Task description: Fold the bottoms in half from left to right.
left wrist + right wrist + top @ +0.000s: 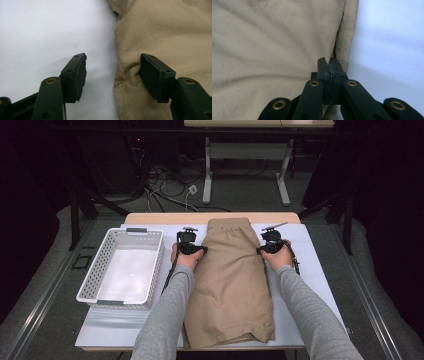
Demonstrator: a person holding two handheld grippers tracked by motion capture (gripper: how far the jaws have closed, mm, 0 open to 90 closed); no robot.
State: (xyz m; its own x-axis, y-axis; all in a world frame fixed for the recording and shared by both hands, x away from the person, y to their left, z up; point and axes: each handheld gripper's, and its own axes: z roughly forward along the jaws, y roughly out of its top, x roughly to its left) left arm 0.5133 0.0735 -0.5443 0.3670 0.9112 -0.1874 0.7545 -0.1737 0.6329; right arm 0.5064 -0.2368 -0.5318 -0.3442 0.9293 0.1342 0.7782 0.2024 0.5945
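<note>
on the white table (305,270), plain khaki shorts (232,280) bear no readable writing.

Bright even light on white table cover (310,270), room beyond it dark, soft shadows under black jaws, close-up pics slightly soft, no glare

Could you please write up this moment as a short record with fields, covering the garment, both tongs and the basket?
garment: tan shorts, flat on the white table cover, waistband at the far end
left tongs: open, jaws either side of the shorts' left edge
right tongs: shut at the shorts' right edge seam
basket: white basket, left of the shorts, nothing in it
</note>
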